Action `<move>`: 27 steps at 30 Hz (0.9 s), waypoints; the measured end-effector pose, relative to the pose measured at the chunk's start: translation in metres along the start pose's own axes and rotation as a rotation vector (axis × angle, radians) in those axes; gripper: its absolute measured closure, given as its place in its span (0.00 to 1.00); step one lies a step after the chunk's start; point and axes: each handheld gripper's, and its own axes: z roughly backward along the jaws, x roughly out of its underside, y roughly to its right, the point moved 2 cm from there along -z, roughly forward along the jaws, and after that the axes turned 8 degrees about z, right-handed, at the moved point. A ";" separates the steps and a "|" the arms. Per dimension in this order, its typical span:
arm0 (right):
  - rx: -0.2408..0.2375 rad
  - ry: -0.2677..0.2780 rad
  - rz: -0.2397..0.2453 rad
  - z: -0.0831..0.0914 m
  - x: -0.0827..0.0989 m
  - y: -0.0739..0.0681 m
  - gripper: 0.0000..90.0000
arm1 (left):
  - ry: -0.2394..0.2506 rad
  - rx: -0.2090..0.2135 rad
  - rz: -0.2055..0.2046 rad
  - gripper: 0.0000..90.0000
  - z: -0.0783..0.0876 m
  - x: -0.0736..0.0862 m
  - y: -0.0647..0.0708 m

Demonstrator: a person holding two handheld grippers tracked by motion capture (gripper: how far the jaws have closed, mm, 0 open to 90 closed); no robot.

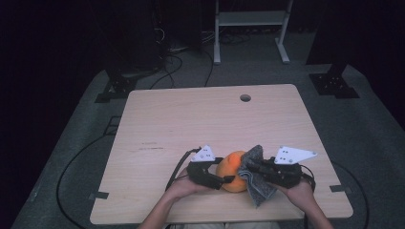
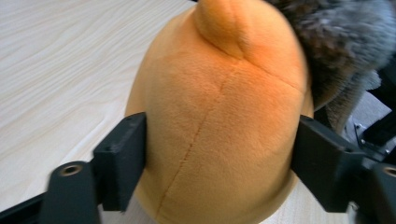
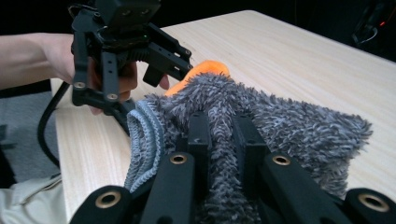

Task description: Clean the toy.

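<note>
Two grippers meet at the table's (image 1: 157, 124) near edge: the left gripper (image 1: 228, 180) against an orange plush toy (image 1: 231, 169), the right gripper (image 1: 253, 168) carrying a grey cloth (image 1: 255, 183). Left gripper view: both jaws sit against the toy's flanks, straddling it. Right gripper view: jaws clamped together on the shaggy cloth, draped over the toy.

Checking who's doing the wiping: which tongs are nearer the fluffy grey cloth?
Right. The right tongs are shut on the fluffy grey cloth; the left tongs sit either side of the orange plush toy, beside the cloth.
</note>
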 end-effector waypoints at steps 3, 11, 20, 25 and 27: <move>0.003 0.005 -0.010 0.001 0.002 0.001 0.88 | -0.014 -0.021 -0.023 0.14 -0.006 0.002 0.000; 0.041 -0.016 -0.044 0.005 0.015 0.017 0.88 | 0.008 -0.046 0.017 0.30 -0.004 -0.001 -0.002; 0.084 0.010 -0.115 0.022 0.020 0.034 0.88 | 0.051 -0.077 0.004 0.39 0.011 -0.017 0.006; 0.050 0.075 -0.094 0.024 0.004 0.025 0.88 | 0.024 -0.112 -0.071 0.41 0.024 -0.027 0.017; 0.040 0.089 -0.099 0.024 0.000 0.023 0.88 | -0.019 -0.142 -0.094 0.41 0.024 -0.028 0.020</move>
